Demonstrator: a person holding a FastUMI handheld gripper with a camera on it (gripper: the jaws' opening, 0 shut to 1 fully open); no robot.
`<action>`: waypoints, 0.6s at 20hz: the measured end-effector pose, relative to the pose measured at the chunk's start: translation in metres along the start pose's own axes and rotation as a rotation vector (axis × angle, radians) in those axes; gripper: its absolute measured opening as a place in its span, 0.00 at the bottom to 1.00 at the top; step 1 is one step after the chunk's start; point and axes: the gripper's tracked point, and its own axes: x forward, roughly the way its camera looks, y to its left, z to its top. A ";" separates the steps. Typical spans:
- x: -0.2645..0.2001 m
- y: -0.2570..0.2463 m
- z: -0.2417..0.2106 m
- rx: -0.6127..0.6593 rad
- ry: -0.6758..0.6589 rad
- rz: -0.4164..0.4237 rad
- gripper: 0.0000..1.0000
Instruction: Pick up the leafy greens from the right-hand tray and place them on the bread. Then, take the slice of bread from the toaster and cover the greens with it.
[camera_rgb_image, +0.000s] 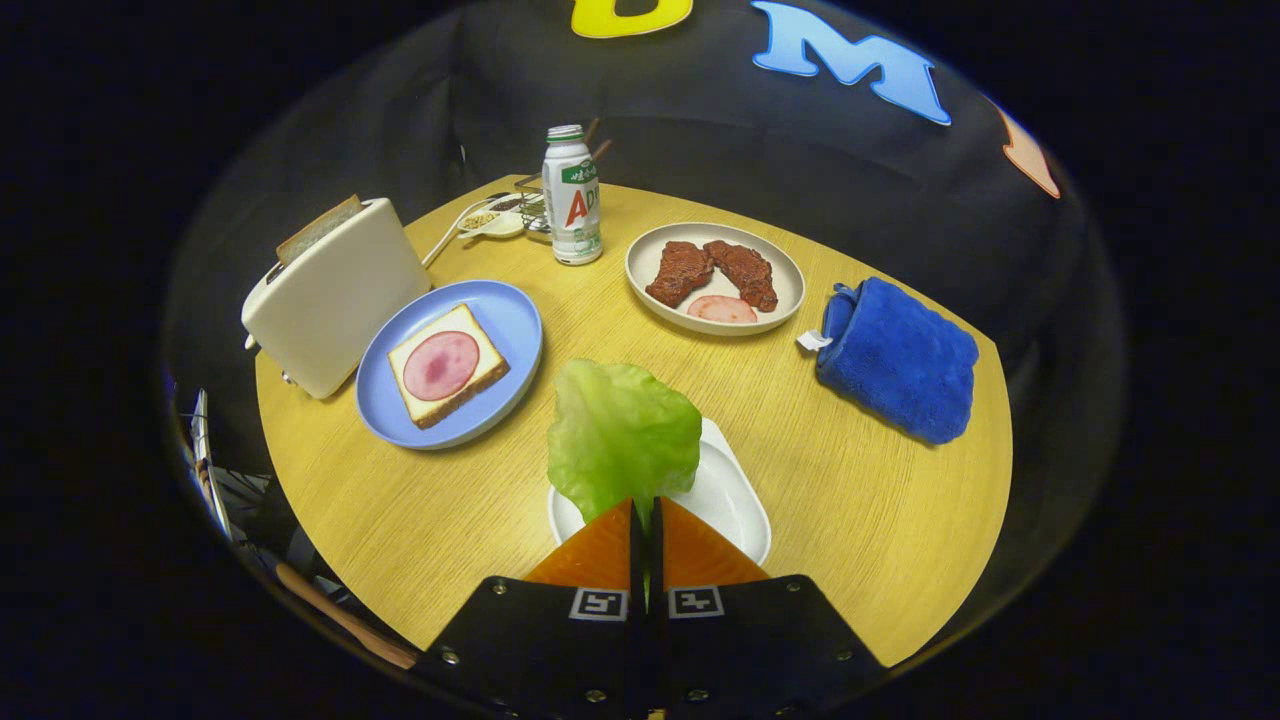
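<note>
Leafy greens (622, 440) hung pinched between both fingers of the gripper (645, 512), above the white tray (735, 500).

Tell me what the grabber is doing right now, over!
Gripper shut on the lettuce leaf, above the white tray. Bread with ham waits on the blue plate. Path looks clear.

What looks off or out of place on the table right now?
Nothing stands out. The gripper is shut on the lettuce leaf above the white tray; the bread slice sits in the toaster.
</note>
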 end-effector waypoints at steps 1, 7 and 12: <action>-0.001 0.007 0.002 -0.003 0.000 0.009 0.01; 0.004 0.050 0.029 -0.010 -0.005 0.048 0.01; 0.018 0.090 0.054 -0.035 -0.009 0.080 0.01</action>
